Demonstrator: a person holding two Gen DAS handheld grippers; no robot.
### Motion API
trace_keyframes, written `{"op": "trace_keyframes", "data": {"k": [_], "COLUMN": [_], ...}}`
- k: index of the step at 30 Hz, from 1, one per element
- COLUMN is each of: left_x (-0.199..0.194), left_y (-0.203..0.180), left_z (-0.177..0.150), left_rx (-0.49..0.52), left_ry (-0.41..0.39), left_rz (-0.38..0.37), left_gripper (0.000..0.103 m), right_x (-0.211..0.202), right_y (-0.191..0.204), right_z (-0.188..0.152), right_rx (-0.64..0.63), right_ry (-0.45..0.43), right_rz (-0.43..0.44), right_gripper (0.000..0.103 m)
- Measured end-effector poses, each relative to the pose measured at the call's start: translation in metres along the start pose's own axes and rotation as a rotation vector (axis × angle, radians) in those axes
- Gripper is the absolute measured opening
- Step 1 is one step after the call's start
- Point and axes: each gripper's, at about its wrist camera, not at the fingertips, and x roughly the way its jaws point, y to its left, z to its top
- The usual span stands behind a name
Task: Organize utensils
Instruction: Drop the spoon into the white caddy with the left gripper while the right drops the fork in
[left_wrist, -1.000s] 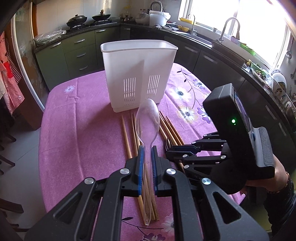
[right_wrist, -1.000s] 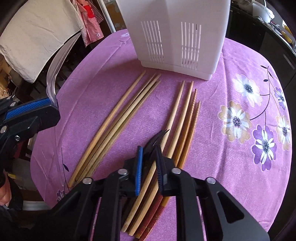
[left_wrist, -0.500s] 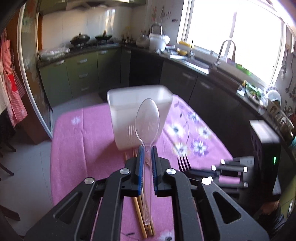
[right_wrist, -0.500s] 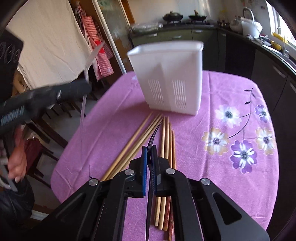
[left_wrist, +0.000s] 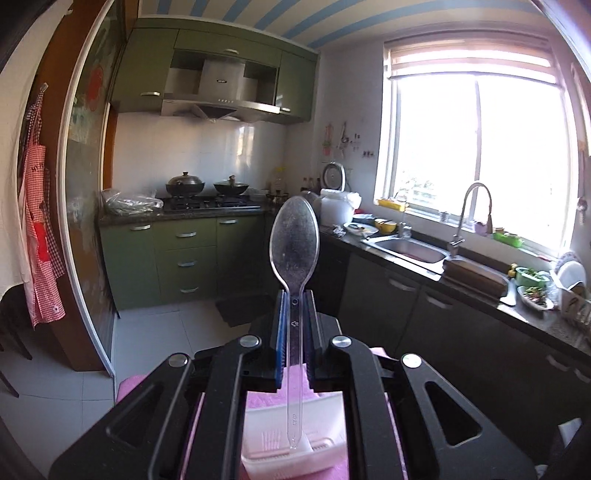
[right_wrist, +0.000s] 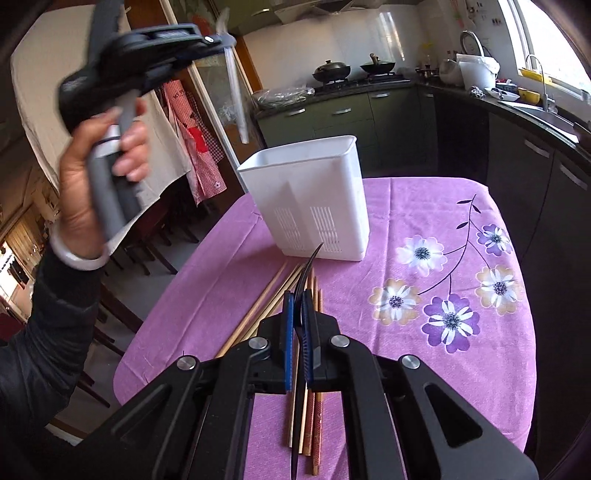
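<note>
Gripping a clear spoon (left_wrist: 294, 251), the left gripper (left_wrist: 294, 321) is closed; the right gripper (right_wrist: 297, 325) is closed on a black fork (right_wrist: 303, 284) above the table (right_wrist: 424, 325).

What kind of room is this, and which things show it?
Most likely a home kitchen: a gas stove with two pots under a range hood, a sink with a faucet below the window, and green cabinets.

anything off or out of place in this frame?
Nothing damaged or spilled. The chopsticks lie loose on the purple tablecloth, not in the white holder. Left claw grips a clear spoon; right claw grips a black fork.
</note>
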Motion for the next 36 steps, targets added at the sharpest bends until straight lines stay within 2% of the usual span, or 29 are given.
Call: {"op": "trace_keyframes", "data": {"k": [5,12,14,16,18,22,26,30,33,36], "left_x": [0.034,0.039,0.037,0.035,0.030,0.009,-0.021,-0.052,-0.069,-0.080], "left_y": [0.002,0.012,0.015,0.017,0.018,0.027,0.033,0.032,0.031,0.034], "left_z": [-0.029,-0.069,-0.076,-0.082,-0.084,-0.082,-0.081,-0.092,-0.100,-0.106], "left_rx": [-0.008,-0.009,-0.007,-0.003,0.008,0.003,-0.013,0.017,0.049,0.057], "left_ry": [0.044,0.120,0.137,0.153,0.148,0.124,0.119,0.122,0.120,0.128], "left_rz": [0.030,0.039,0.036,0.028,0.036,0.037,0.043,0.051,0.068,0.067], "left_gripper": [0.008,0.009,0.013,0.026,0.032,0.032,0.034,0.035,0.036,0.036], "right_x": [-0.004,-0.001,-0.001,-0.001,0.000,0.001,0.010,0.037,0.061,0.085], "right_y": [-0.008,0.003,0.008,0.013,0.020,0.033,0.040,0.039,0.037,0.029], "right_z": [0.008,0.037,0.051,0.065,0.082,0.126,0.173,0.207,0.215,0.212], "right_rx": [0.009,-0.060,-0.081,-0.101,-0.120,-0.148,-0.139,-0.132,-0.140,-0.132], "right_ry": [-0.024,-0.040,-0.058,-0.086,-0.112,-0.202,-0.341,-0.458,-0.474,-0.454], "right_rz": [-0.003,-0.023,-0.029,-0.037,-0.047,-0.066,-0.093,-0.163,-0.211,-0.235], "right_gripper": [0.005,0.005,0.005,0.005,0.005,0.005,0.005,0.005,0.005,0.005]}}
